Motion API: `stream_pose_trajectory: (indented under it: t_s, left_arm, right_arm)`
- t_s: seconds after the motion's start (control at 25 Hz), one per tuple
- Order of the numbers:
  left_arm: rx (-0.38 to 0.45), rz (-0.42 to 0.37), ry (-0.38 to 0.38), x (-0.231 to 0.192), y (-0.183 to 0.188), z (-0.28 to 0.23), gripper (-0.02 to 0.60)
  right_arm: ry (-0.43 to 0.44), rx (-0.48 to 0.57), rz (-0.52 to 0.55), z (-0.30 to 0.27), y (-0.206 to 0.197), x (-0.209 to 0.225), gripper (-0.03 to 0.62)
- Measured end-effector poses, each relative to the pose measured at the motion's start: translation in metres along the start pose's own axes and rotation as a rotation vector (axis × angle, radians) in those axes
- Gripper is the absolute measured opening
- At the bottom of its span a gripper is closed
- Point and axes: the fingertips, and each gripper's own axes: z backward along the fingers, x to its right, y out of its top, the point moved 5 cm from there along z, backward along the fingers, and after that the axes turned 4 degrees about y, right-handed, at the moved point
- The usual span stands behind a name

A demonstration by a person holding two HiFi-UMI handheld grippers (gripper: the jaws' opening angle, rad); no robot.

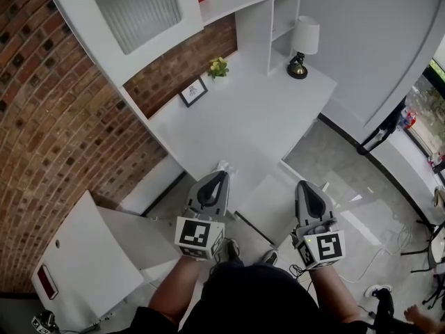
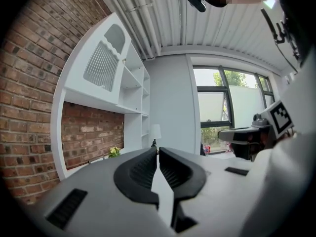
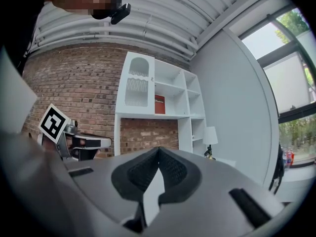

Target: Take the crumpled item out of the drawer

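Closest to the head camera is the person's dark garment (image 1: pixel 257 298), and out of it come two forearms, each carrying a grey plastic tool with a cube of black and white square markers at its back. The left gripper (image 1: pixel 223 175) has black ribbed pads with rounded shoulders. They stand almost together, with only a thin slit between them, and nothing is seen pinched there. The right gripper (image 1: pixel 303 184) has the same shape. Its pads meet at the tips and it holds nothing. Just beyond the tips of the left gripper lies a small whitish crumpled lump (image 1: pixel 223 165), at the front edge of the smooth white desk top (image 1: pixel 243 117). Whether it touches the tips I cannot tell. Between the two grippers and lower than them is a flat white rectangular panel (image 1: pixel 268 204) with a dark edge. I cannot tell if it is the drawer. Further ahead of the left gripper, on the desk, a small dark-framed picture (image 1: pixel 193 91) leans against the rough red-brown brick wall (image 1: pixel 42 117), and a little yellow flower plant (image 1: pixel 218 67) stands near it. Ahead of the right gripper stands a table lamp with white shade and dark round base (image 1: pixel 304 42), beside the white open shelf unit (image 1: pixel 285 12). To the right of the right gripper is a glossy grey tiled floor (image 1: pixel 348 172).
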Motion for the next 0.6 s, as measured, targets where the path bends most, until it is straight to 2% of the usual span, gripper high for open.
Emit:
stream_pose_trajectory:
  t_s: [0.24,0.36,0.6]
  left_arm:
    - [0.023,0.002,-0.004,0.004,0.004,0.007,0.018]
    - [0.028,0.000,-0.002,0.007,0.005,0.009,0.018]
    - [0.007,0.001,0.004,0.008,0.003,0.012,0.018]
  right_arm:
    - [-0.003,-0.038,0.038,0.010,-0.004,-0.001,0.000]
    - [-0.003,-0.009,0.045,0.010,0.002,-0.003,0.000]
    - [0.001,-0.027,0.035,0.013,-0.004,-0.001,0.000]
